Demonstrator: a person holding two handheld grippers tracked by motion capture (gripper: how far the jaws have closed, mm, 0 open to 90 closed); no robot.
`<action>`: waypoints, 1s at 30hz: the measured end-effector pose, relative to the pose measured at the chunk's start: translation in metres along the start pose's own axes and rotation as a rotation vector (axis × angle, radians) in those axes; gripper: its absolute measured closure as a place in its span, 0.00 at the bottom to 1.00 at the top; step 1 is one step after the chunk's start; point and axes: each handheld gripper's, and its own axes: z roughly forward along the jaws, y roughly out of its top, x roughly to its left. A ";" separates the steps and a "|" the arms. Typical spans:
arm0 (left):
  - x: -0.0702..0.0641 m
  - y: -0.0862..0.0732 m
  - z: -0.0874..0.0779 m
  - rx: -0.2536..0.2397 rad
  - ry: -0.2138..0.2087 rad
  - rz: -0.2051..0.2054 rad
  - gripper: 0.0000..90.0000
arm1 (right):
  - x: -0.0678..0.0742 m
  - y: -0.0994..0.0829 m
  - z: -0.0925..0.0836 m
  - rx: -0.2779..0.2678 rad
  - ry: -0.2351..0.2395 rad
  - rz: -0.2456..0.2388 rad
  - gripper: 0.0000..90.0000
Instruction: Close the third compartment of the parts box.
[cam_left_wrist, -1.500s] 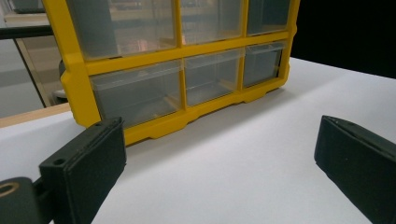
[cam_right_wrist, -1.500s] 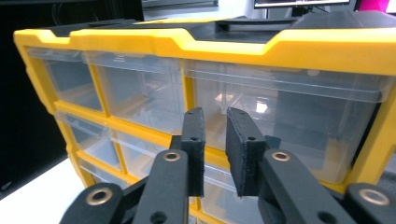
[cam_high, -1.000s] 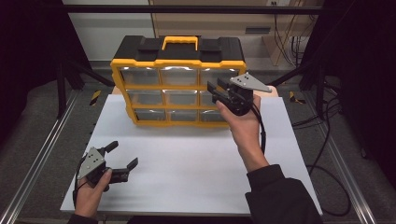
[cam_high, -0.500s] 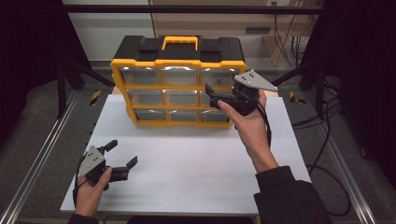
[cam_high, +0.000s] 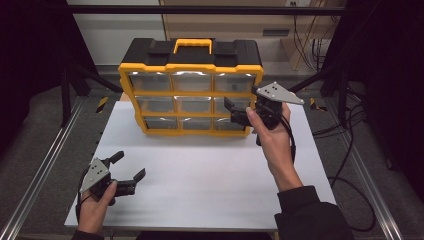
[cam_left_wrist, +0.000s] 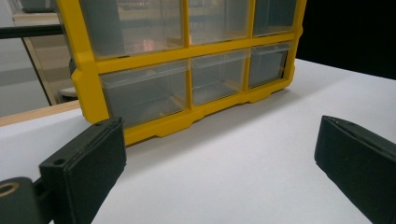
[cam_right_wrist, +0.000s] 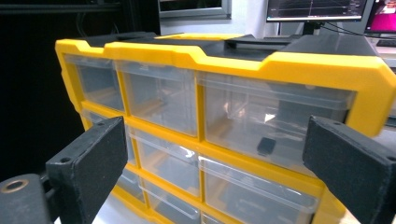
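A yellow and black organizer (cam_high: 190, 95) with clear drawers stands upright at the back of the white table (cam_high: 200, 185). My right gripper (cam_high: 231, 112) hovers in front of its right column at the middle row, pointing left at the drawers. Its jaws have just been opening and stand open with nothing between them. In the right gripper view (cam_right_wrist: 215, 163) the organizer (cam_right_wrist: 233, 60) is close ahead, and a small dark piece (cam_right_wrist: 266, 145) shows in the upper right drawer. My left gripper (cam_high: 130, 165) rests open near the table's front left corner, with the organizer (cam_left_wrist: 187, 70) beyond its jaws (cam_left_wrist: 219, 154).
Metal rails (cam_high: 40, 170) run along both sides of the table. Cables (cam_high: 345, 165) trail on the floor at the right. Monitors (cam_right_wrist: 317, 9) stand behind the organizer. The white table surface lies bare between the two grippers.
My right gripper's jaws have opened, and the hand has drawn slightly to the right, away from the drawer fronts. The left gripper has stayed where it was.
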 end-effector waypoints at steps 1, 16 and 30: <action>0.000 0.000 -0.001 -0.004 0.002 -0.004 0.02 | 0.000 0.000 -0.001 0.002 -0.003 0.008 0.08; 0.004 0.000 -0.003 -0.014 0.005 -0.023 0.02 | -0.005 -0.001 -0.009 -0.007 -0.015 0.013 0.07; 0.015 0.002 -0.013 -0.055 0.042 -0.056 0.02 | -0.022 -0.006 -0.027 -0.034 -0.036 0.047 0.07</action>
